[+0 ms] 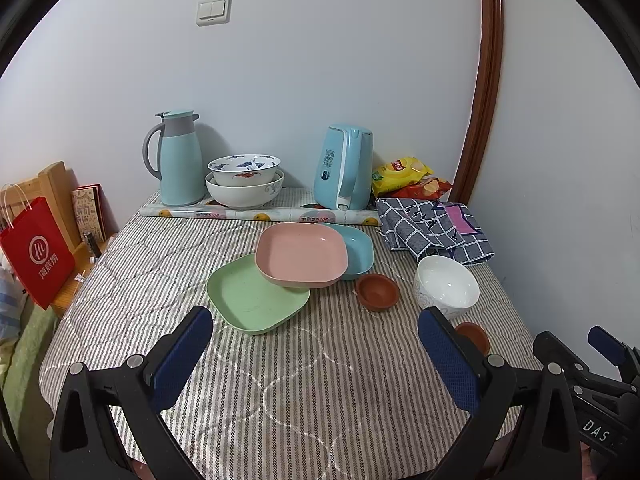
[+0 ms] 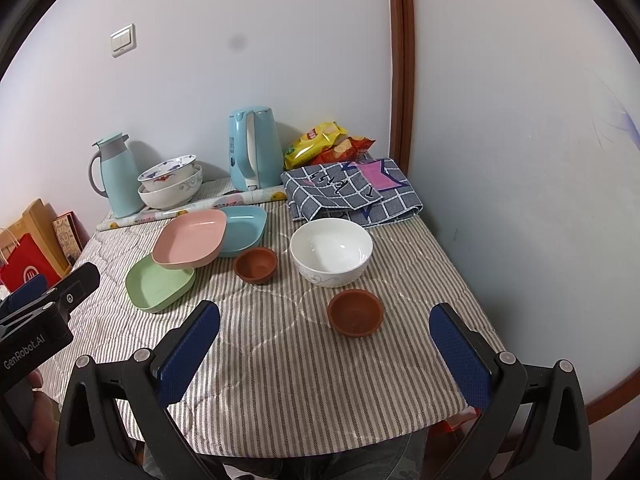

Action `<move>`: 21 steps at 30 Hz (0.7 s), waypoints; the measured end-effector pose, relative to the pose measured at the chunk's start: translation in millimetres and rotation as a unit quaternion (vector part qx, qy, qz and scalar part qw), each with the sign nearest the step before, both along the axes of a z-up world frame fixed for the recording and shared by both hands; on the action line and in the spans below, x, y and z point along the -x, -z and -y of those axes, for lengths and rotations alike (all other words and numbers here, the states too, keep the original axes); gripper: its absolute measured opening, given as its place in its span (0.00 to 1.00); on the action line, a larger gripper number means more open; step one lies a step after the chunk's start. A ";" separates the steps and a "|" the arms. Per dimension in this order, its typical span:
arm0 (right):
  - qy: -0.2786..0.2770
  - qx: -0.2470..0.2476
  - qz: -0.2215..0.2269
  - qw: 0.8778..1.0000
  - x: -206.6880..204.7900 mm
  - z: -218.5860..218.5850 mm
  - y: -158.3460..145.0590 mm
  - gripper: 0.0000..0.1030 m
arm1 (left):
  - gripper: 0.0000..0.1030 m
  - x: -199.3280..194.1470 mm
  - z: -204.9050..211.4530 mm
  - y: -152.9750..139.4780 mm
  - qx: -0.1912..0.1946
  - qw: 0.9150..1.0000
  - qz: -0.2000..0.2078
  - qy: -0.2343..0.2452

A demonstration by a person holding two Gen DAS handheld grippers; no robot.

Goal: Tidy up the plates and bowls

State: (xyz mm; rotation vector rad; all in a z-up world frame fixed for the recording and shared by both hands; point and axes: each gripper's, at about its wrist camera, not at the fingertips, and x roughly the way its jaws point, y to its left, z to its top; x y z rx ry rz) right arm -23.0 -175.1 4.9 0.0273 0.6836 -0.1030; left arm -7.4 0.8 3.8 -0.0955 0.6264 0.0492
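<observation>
Above the striped tabletop [image 2: 280, 360] I hold both grippers spread and empty: left gripper [image 1: 316, 356], right gripper [image 2: 324, 354] near a brown bowl [image 2: 355, 312].

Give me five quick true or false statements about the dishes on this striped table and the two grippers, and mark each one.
1. The pink plate rests partly on the green plate. True.
2. The white bowl holds one of the brown cups. False: it is empty; both cups sit on the cloth.
3. The left gripper is shut on the green plate. False: its fingers are open and hold nothing.
4. Two patterned bowls are stacked between the thermos jug and the kettle. True.
5. The right gripper is open. True.
</observation>
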 end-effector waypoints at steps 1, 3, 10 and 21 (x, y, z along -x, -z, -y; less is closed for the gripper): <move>-0.001 0.000 0.000 1.000 0.0 0.1 0.1 1.00 | 1.00 0.0 -0.1 0.0 0.000 1.000 0.000 0.000; -0.002 0.000 0.001 1.000 0.1 0.2 -0.6 1.00 | 1.00 0.2 -0.3 0.1 0.000 1.000 0.000 0.000; -0.002 0.001 0.001 1.000 -0.2 -0.2 -1.8 1.00 | 1.00 -0.1 -3.3 -0.1 0.003 1.000 0.000 -0.001; -0.006 -0.001 0.001 1.000 -2.2 0.3 -2.7 1.00 | 1.00 -4.1 -6.9 0.8 0.004 1.000 -0.003 -0.003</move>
